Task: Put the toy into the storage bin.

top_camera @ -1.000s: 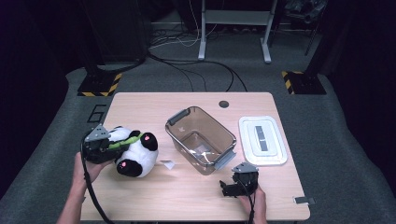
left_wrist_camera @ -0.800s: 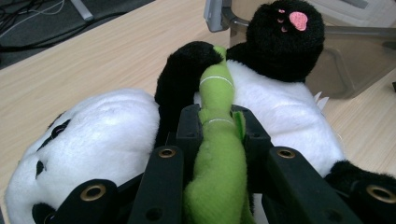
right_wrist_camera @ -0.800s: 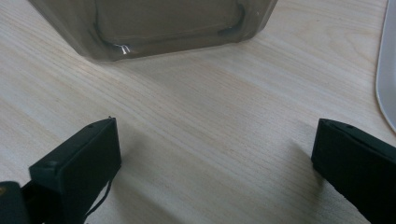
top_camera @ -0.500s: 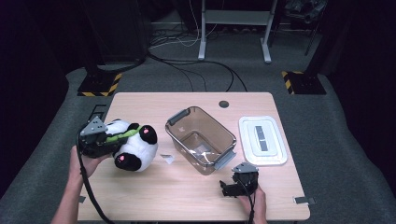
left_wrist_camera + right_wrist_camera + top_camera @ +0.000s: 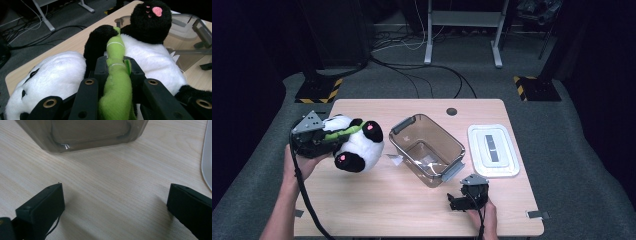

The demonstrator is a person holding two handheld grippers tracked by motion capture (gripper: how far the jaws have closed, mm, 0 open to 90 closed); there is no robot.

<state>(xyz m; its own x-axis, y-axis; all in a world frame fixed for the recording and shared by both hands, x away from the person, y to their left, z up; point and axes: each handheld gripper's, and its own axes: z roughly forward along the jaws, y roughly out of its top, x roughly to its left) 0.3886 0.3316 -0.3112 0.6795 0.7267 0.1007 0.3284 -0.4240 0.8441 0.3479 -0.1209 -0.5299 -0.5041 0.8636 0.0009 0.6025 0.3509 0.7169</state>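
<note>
Holding the panda (image 5: pixel 354 145) off the table's (image 5: pixel 412 210) left side, your left gripper (image 5: pixel 314 135) is the one doing the work. The bin (image 5: pixel 427 150) sits mid-table, just right of the panda in the high view, apart from it. That is the relation that counts: the load goes rightward from where your left hand has it, then down through the bin's open top. I read this as the carry step, the drop not yet made.

Panda's long axis runs roughly left-right in the high view, head at the gripper end, pink-soled feet toward the bin. The bin's long axis runs diagonally, so you'll likely need to turn the toy to line it up or it will hang on the rim.

Left jaws are clamped on the green stalk (image 5: pixel 116 82) on the panda's chest, not the body; it's a thin, soft hold, so expect swing.

Lid (image 5: pixel 492 150) lies flat right of the bin, well apart from the panda.

Right gripper (image 5: pixel 467 200) rests low on the table near the bin's near corner, jaws spread wide, nothing between them. It's nearer the bin, so it can steady it.
</note>
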